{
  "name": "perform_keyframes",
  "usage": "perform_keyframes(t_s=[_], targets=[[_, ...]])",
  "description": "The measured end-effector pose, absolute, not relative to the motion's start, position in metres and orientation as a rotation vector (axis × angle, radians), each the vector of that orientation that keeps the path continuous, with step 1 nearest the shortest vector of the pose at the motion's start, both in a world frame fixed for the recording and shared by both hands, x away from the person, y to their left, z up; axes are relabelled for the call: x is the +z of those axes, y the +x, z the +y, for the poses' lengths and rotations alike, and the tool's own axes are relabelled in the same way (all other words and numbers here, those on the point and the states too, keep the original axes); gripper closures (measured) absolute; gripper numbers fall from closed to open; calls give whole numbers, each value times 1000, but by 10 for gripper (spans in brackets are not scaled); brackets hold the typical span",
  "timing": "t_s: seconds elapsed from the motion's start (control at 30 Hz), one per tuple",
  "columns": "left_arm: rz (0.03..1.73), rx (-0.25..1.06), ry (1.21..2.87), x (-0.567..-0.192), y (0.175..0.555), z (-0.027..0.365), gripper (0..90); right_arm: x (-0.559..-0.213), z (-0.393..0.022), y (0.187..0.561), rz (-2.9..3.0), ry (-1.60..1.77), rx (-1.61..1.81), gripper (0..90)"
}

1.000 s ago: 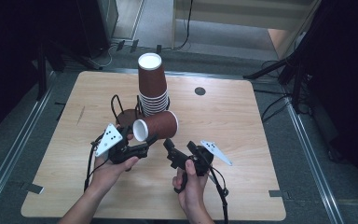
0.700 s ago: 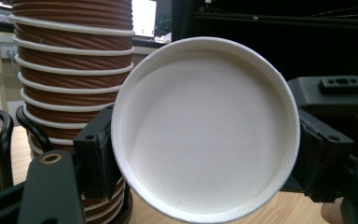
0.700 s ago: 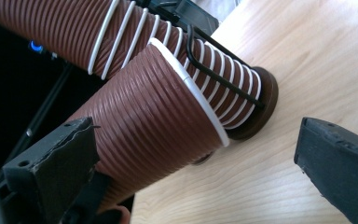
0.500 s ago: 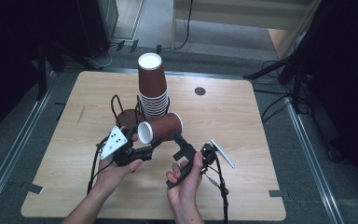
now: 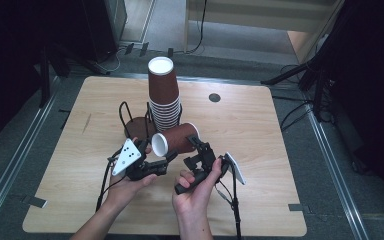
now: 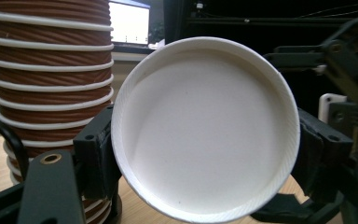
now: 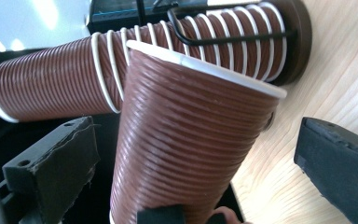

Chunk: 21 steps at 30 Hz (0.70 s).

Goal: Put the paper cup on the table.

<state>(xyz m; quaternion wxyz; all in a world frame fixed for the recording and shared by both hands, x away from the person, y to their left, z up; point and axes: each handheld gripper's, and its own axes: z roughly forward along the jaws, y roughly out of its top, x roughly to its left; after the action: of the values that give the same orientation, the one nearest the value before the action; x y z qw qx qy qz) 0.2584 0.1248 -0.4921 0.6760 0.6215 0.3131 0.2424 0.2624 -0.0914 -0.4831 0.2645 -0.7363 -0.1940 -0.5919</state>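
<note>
- High view: a single brown paper cup (image 5: 176,140) lies on its side above the middle of the wooden table (image 5: 280,150), white base toward 9 o'clock.
- The left gripper (image 5: 166,161) comes in from 7 o'clock; in the left gripper view its jaws press on either side of the cup's white end (image 6: 205,128), which hides the tips.
- The right gripper (image 5: 198,148) sits at the cup's 5 o'clock. In the right gripper view its jaws stand spread either side of the ribbed cup wall (image 7: 186,140), clear of it.
- At 12 o'clock of the cup stands the cup stack (image 5: 163,95) in a black wire holder (image 5: 130,120); the holder's base is partly hidden.
- Both forearms are cut off at the bottom edge.
</note>
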Motion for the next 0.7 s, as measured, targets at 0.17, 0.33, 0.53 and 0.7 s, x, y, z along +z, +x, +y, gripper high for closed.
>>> perform_keyframes(t_s=[0.17, 0.33, 0.53, 0.7], targets=[[689, 541, 1404, -492, 257, 124, 235, -486, -89, 268, -453, -1983, -1568, 0], [682, 549, 1420, -493, 257, 123, 236, -488, -87, 274, -411, -1962, -1546, 0], [668, 550, 1428, -494, 256, 122, 236, -492, -87, 279, -391, -1947, -1528, 0], [651, 546, 1438, -493, 255, 121, 236, -496, -86, 287, -397, -1894, -1513, 0]])
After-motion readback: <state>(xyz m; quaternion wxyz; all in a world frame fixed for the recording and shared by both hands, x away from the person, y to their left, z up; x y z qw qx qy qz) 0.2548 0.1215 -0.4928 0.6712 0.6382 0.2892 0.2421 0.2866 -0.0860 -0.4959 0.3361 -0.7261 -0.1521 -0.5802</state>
